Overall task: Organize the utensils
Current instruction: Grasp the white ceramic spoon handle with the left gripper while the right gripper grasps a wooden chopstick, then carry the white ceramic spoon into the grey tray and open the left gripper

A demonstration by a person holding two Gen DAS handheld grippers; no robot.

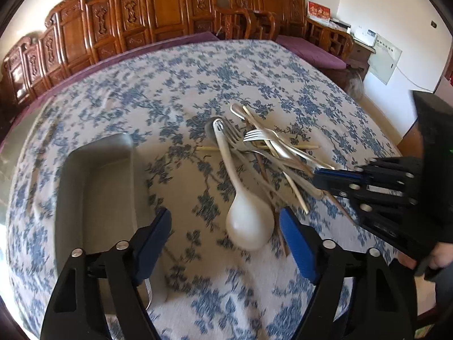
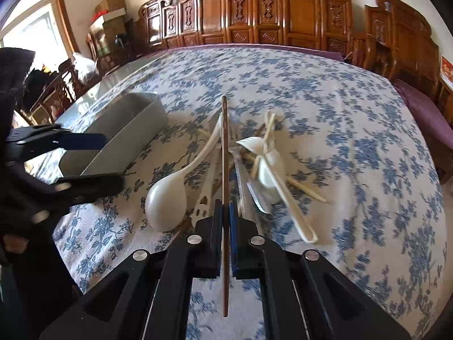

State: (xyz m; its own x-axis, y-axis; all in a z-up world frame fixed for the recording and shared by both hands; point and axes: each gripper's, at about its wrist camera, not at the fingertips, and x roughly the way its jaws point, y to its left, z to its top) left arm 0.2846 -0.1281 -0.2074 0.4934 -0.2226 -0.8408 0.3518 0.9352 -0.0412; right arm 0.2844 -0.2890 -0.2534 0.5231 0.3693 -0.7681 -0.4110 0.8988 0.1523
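Note:
A pile of utensils lies on the floral tablecloth: a big white ladle spoon (image 1: 249, 223) (image 2: 167, 198), metal forks (image 1: 254, 136), pale chopsticks (image 1: 297, 195) and white spoons (image 2: 271, 170). A grey rectangular tray (image 1: 96, 187) (image 2: 127, 133) stands left of the pile. My left gripper (image 1: 226, 238) is open and empty, between the tray and the ladle. My right gripper (image 2: 225, 206) is shut on a thin brown chopstick (image 2: 224, 147) that points forward over the pile; it also shows at the right in the left wrist view (image 1: 320, 180).
The round table (image 2: 368, 141) carries a blue-flower cloth. Carved wooden chairs (image 1: 170, 8) line the far side, with purple cushions (image 1: 311, 51). Boxes (image 2: 110, 8) are stacked at the far left by a window.

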